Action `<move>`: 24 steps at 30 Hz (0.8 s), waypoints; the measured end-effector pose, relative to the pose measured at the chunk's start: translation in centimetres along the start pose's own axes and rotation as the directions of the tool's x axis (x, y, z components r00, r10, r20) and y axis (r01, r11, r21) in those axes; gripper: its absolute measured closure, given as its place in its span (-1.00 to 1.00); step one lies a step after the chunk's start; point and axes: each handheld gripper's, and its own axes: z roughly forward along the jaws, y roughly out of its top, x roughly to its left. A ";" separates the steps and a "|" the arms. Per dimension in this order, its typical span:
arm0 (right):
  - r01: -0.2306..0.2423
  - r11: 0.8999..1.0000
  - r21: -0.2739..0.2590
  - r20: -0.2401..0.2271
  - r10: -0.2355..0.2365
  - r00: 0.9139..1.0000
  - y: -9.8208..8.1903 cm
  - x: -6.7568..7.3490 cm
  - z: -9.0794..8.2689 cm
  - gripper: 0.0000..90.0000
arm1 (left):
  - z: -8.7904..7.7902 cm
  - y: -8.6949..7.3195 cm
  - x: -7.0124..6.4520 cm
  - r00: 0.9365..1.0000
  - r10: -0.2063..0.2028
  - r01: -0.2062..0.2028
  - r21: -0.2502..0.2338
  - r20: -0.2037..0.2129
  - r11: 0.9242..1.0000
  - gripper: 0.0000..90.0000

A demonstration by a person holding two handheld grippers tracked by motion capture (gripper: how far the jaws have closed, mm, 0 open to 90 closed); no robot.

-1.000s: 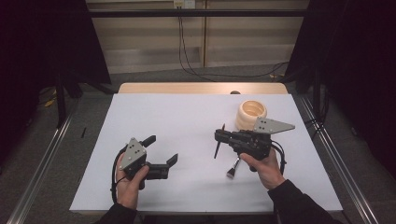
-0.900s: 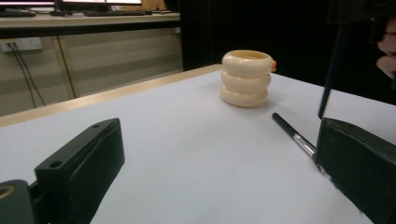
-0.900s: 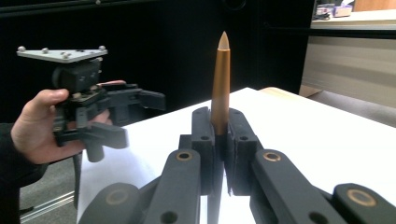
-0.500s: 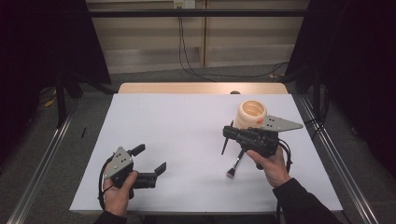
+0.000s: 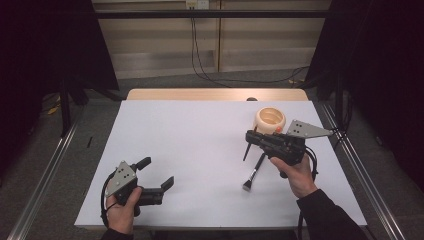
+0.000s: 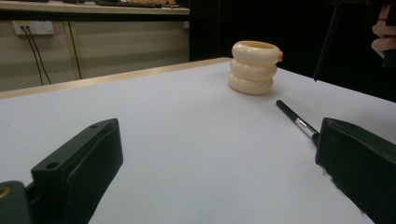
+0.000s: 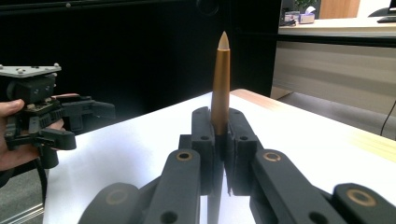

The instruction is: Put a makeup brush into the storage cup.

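The white table point(image 5: 200, 150) carries a cream ringed holder point(image 5: 270, 120) at its far right. Just near of it, the right gripper point(image 5: 248, 139) is clenched on a slim pen point(image 7: 220, 88), gold tip showing above the jaws in the right gripper view. At the near left, the left gripper point(image 5: 156, 174) is spread wide and empty. A black brush point(image 5: 253, 171) lies on the table below the right gripper. The thin pen could probably twist or slip in the pinch, miss the holder's mouth, or tip the holder.

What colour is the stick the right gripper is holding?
Golden brown, with a paler pointed tip; the stick shows best in the right gripper view.
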 end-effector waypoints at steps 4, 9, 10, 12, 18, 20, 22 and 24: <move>0.013 1.000 0.003 0.013 -0.013 1.000 0.1 -0.4 -0.2 0.87 | -0.1 0.0 0.1 1.000 0.006 -0.006 0.001 0.001 1.000 -0.98; 0.011 1.000 -0.012 0.043 -0.010 0.999 0.7 -1.4 -0.7 0.86 | 0.0 0.0 0.2 1.000 0.002 -0.002 0.008 -0.002 1.000 -0.97; 0.012 1.000 -0.013 0.051 -0.011 0.999 0.9 -1.6 -0.8 0.86 | 0.0 0.0 0.2 1.000 -0.001 0.001 0.006 -0.007 1.000 -0.97; 0.014 1.000 -0.012 0.066 -0.014 0.998 1.2 -2.1 -1.0 0.86 | 0.0 0.0 0.2 1.000 -0.007 0.007 -0.002 0.000 1.000 -0.97; 0.024 1.000 -0.008 0.097 -0.023 0.995 2.2 -3.2 -1.3 0.86 | 0.0 0.0 0.1 1.000 0.001 -0.001 0.007 0.004 1.000 -0.98; 0.028 1.000 -0.009 0.106 -0.027 0.994 2.5 -3.6 -1.3 0.86 | 0.0 0.0 0.2 1.000 -0.001 0.001 0.006 0.013 1.000 -0.98; 0.031 1.000 -0.008 0.115 -0.029 0.993 2.7 -4.0 -1.3 0.86 | 0.0 0.0 0.2 1.000 0.005 -0.005 0.010 0.009 1.000 -0.98; 0.030 1.000 -0.010 0.130 -0.028 0.991 2.9 -4.5 -1.3 0.86 | 0.0 0.0 0.1 1.000 0.007 -0.007 0.011 0.011 1.000 -0.98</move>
